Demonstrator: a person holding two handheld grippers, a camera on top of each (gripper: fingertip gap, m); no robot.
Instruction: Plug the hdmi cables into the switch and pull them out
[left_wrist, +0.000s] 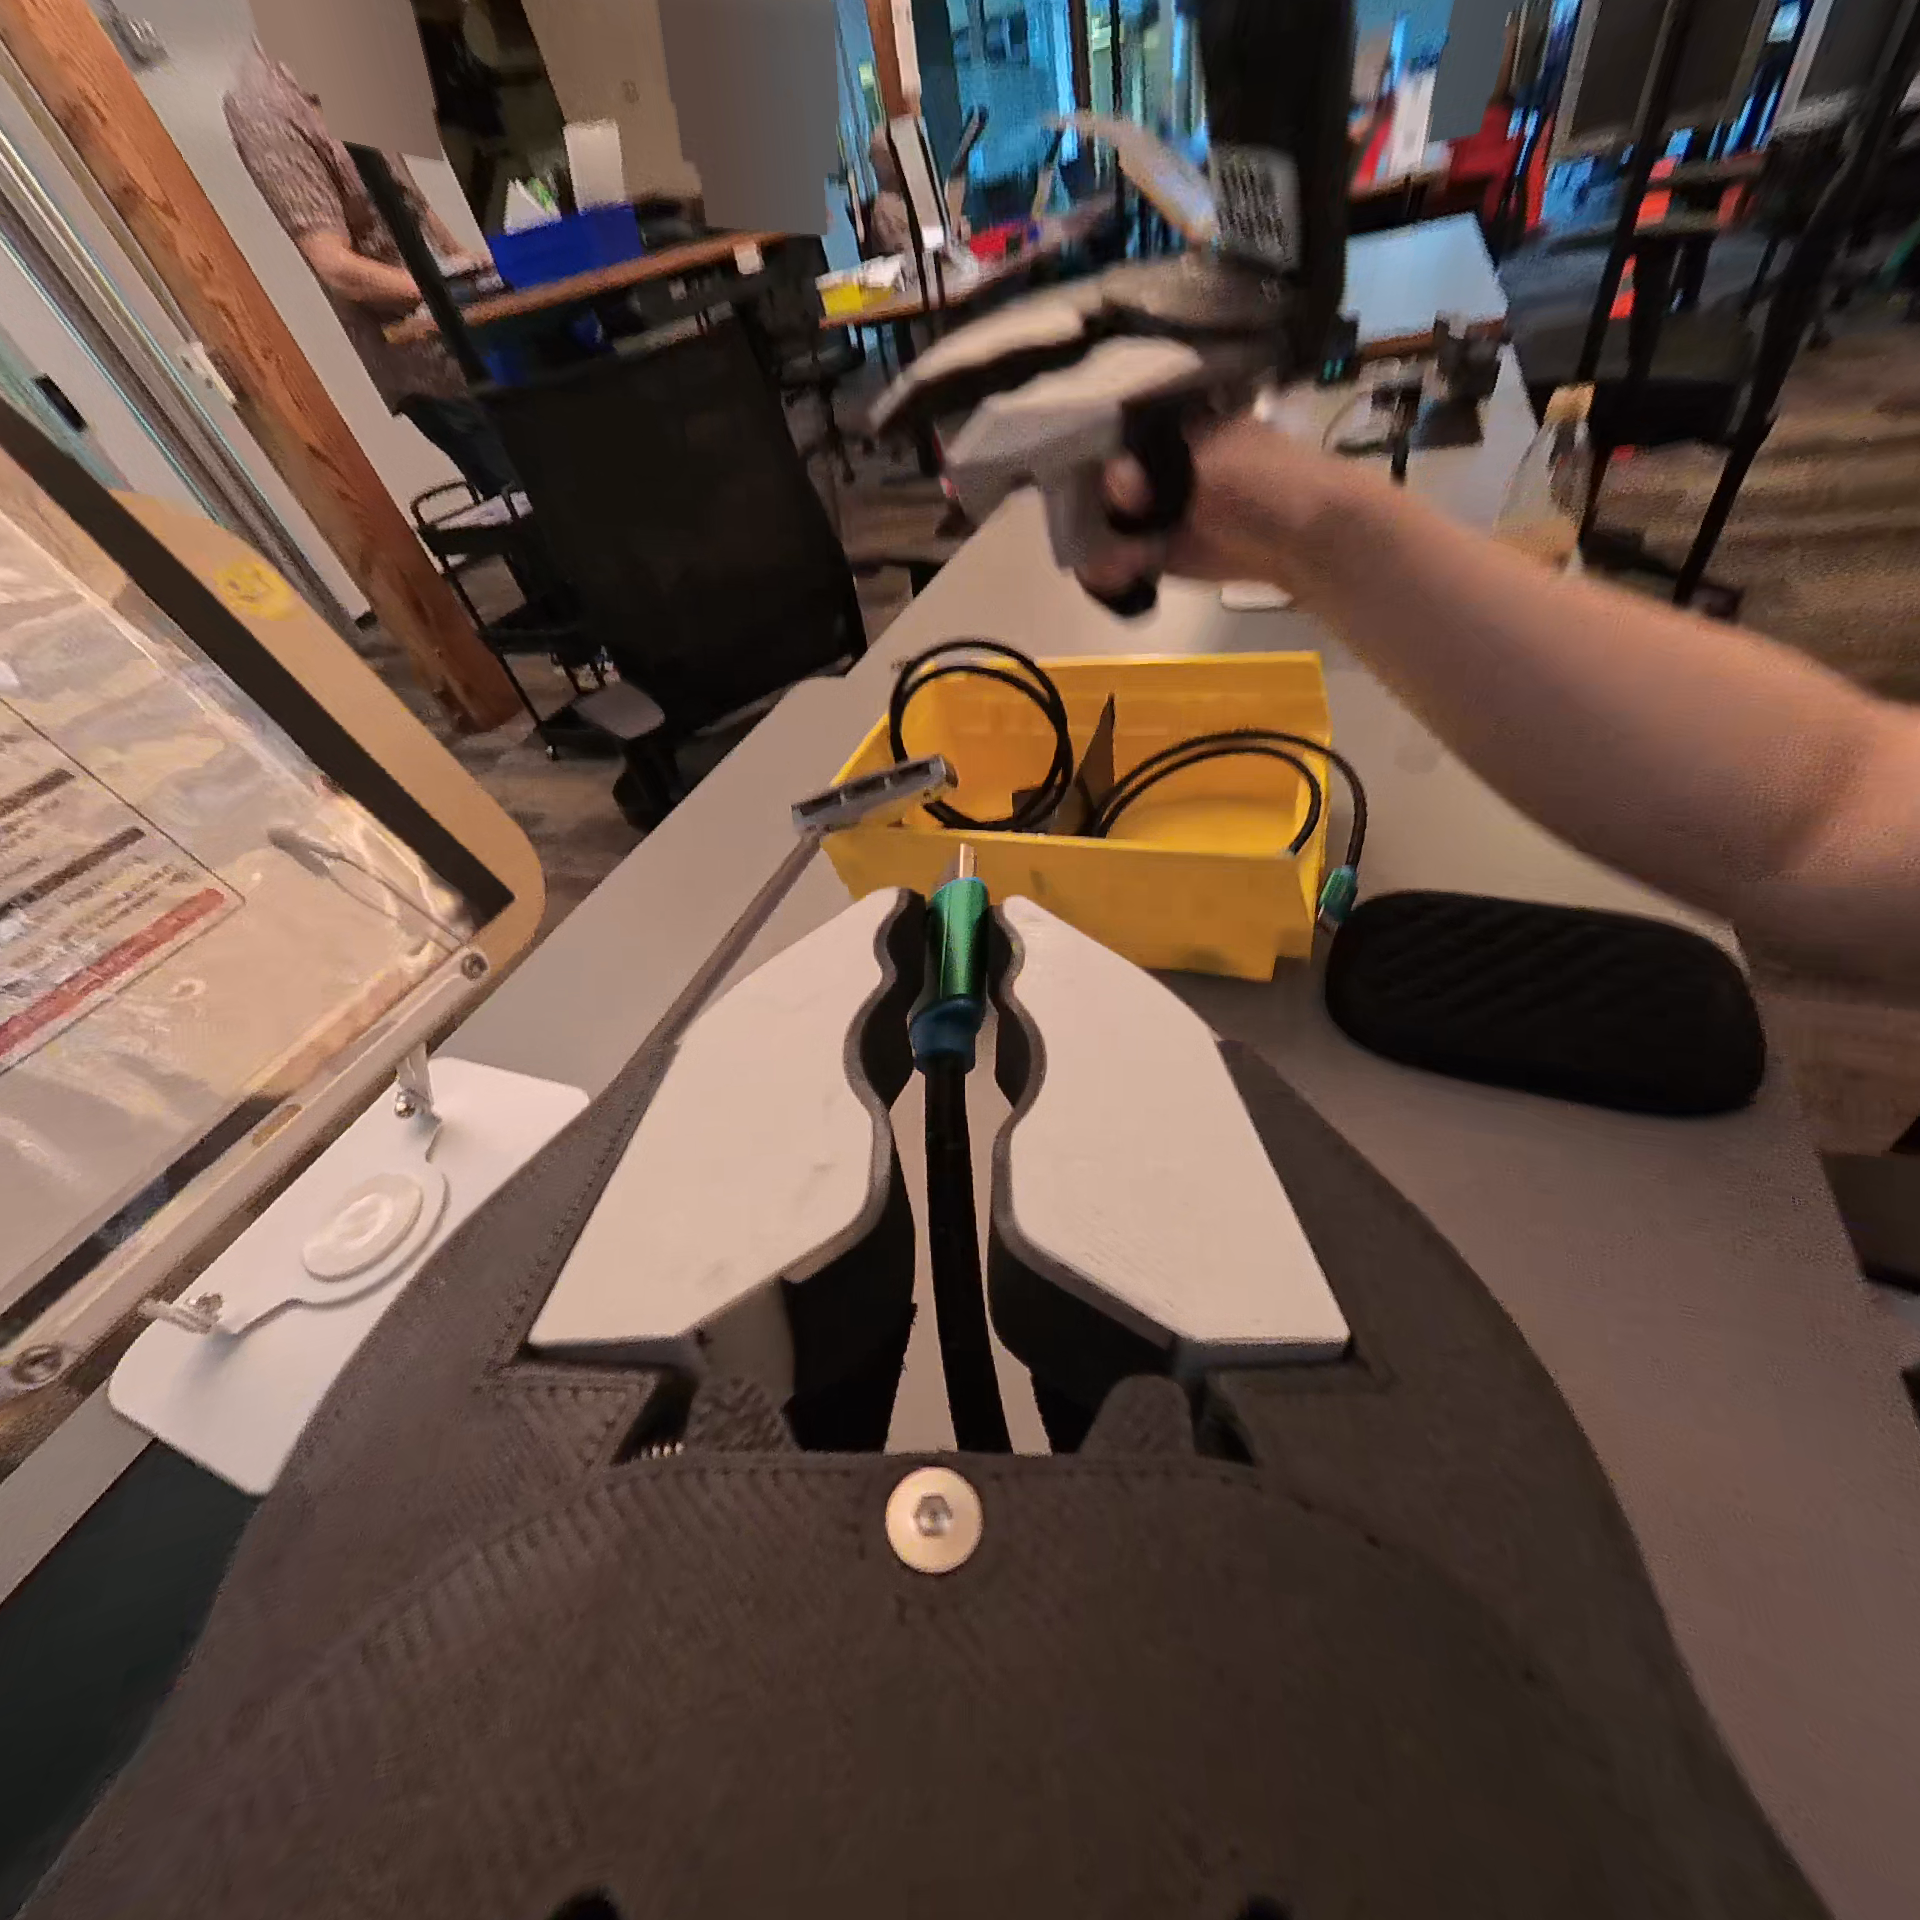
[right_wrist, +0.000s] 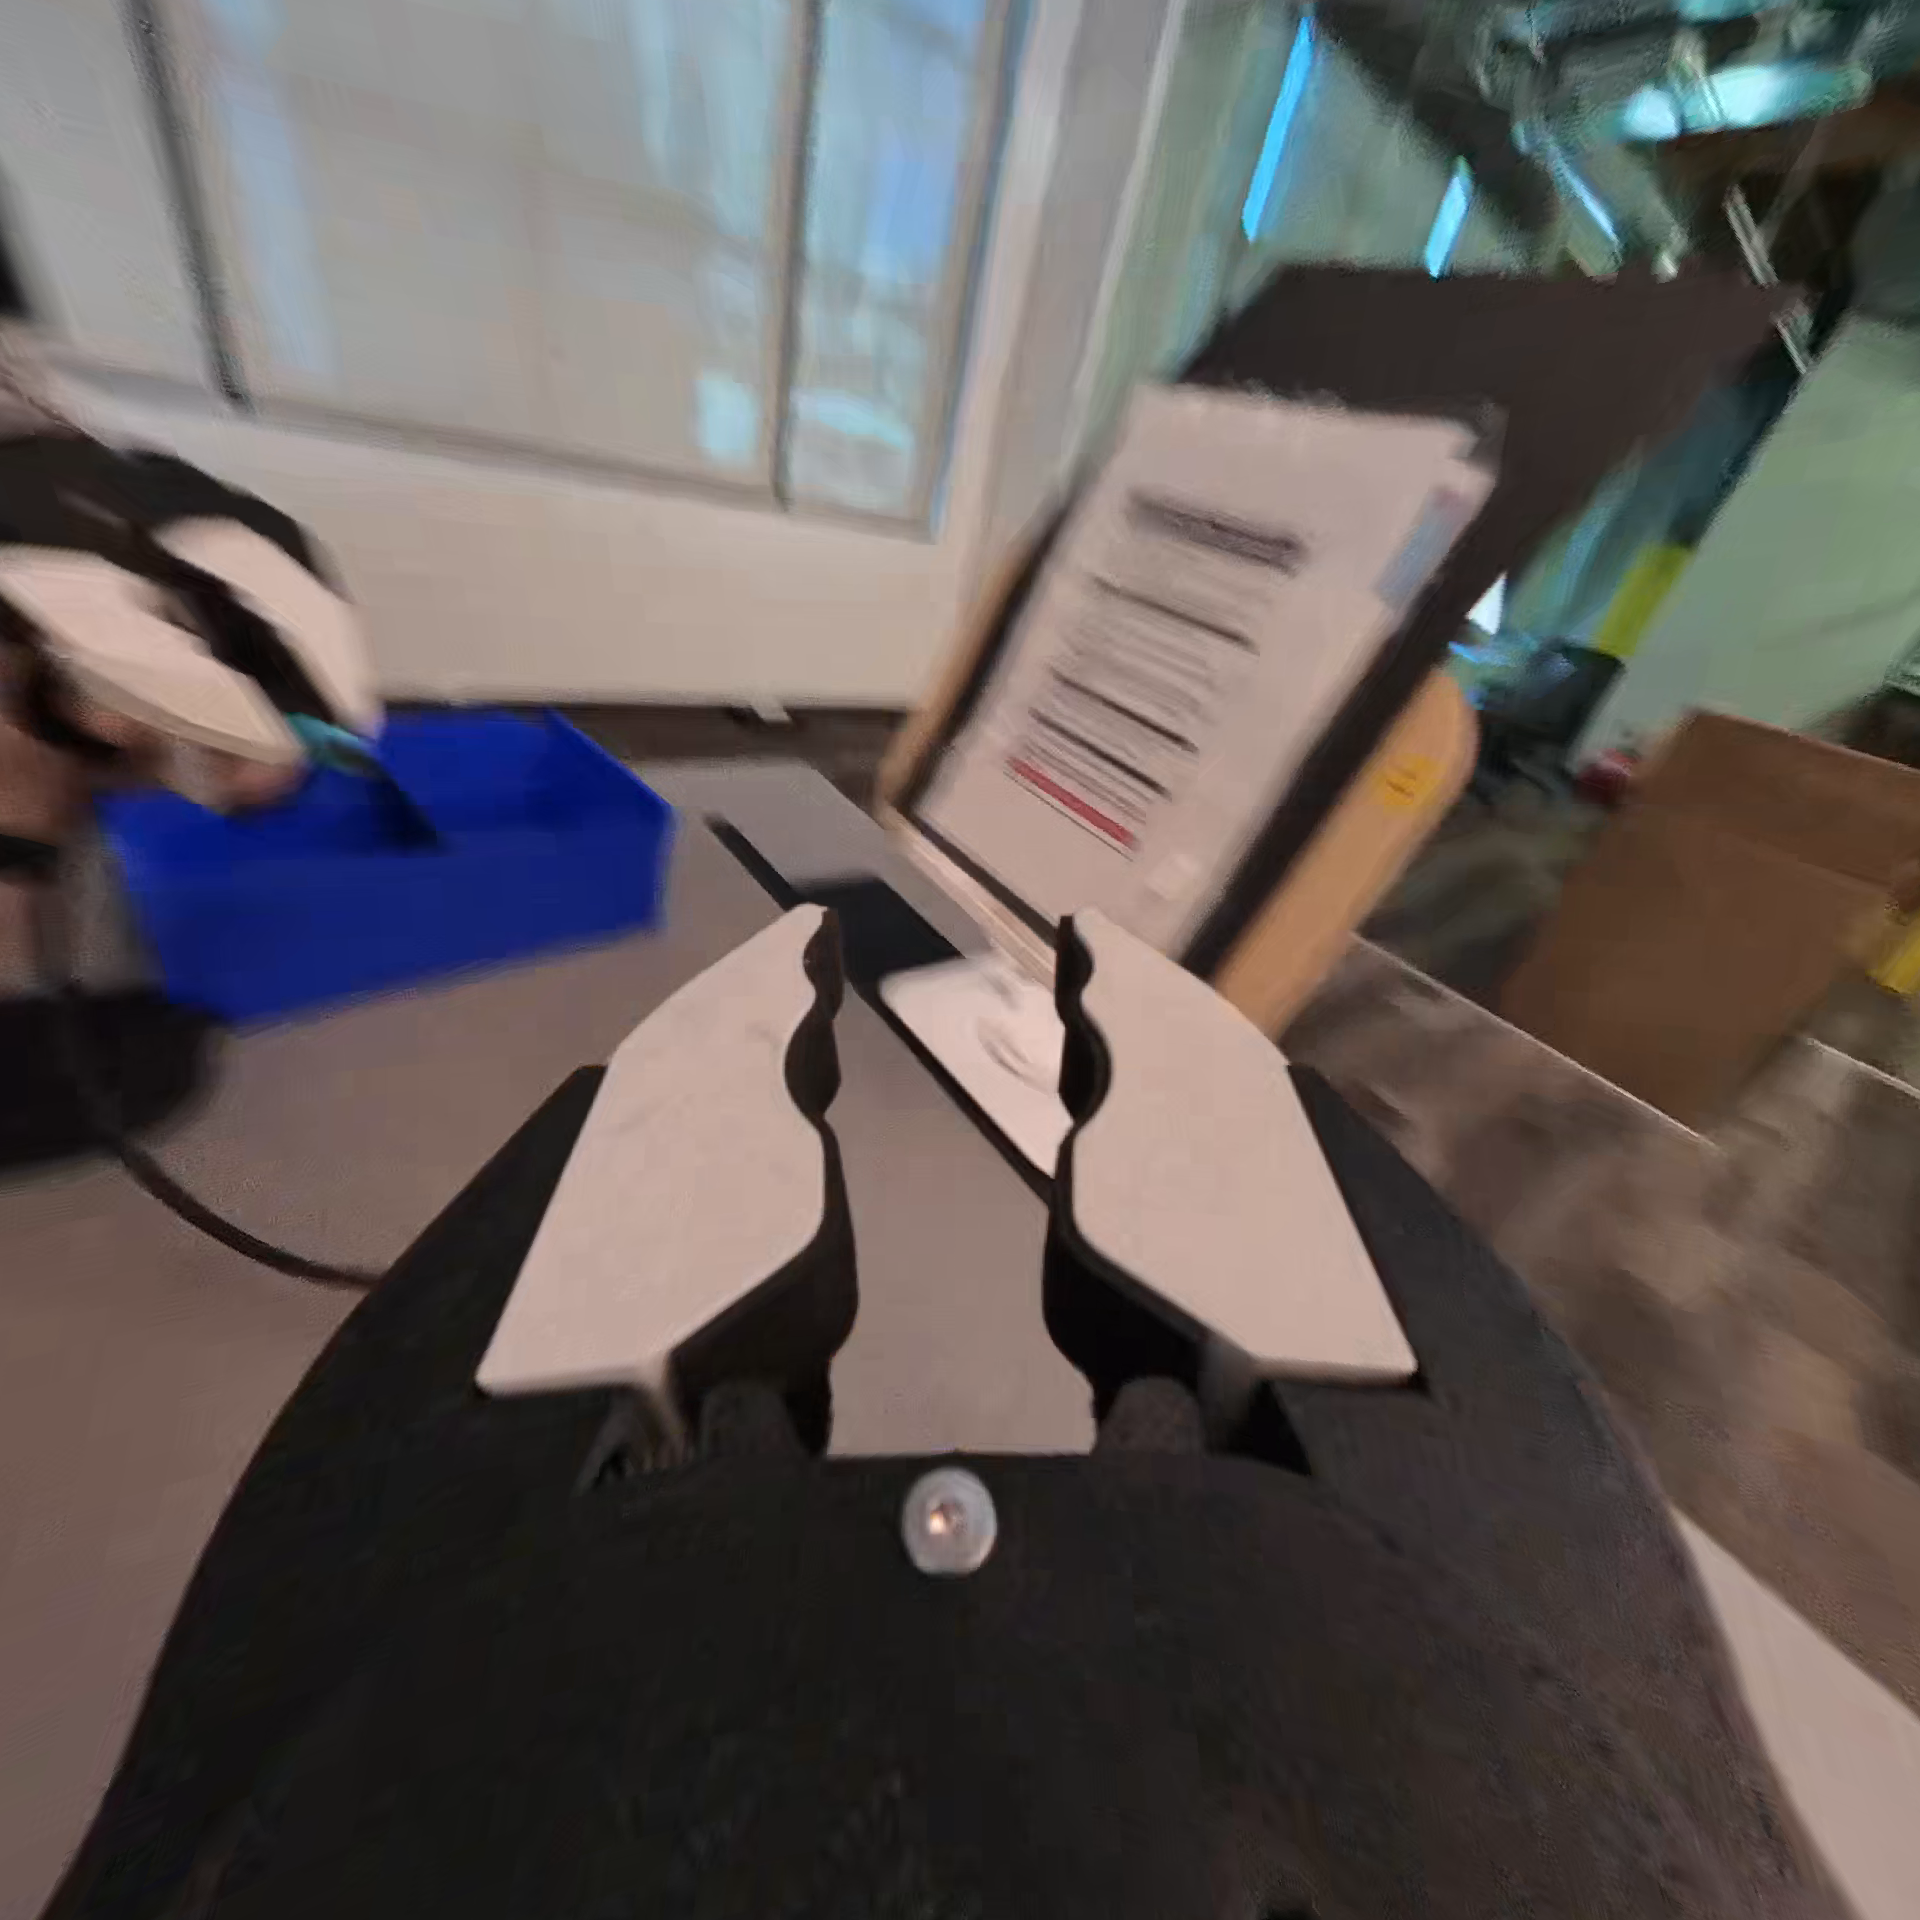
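Left tool (left_wrist: 951, 914): clenched on 1 green HDMI plug (left_wrist: 954, 951). Right tool (right_wrist: 945, 935): released, empty. Second cable (left_wrist: 1226, 779) in yellow bin (left_wrist: 1091, 883). Switch unidentified; progress unclear.

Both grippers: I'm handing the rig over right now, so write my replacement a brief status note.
Left gripper: shut on the green HDMI plug, metal tip pointing at the yellow bin.
Right gripper: open, empty, raised off the table.
Second cable is coiled in the bin, its plug hanging over the front corner. Silver switch rests on the bin's left rim.
Nothing is plugged in. Left: insert the cables, then pull them out.
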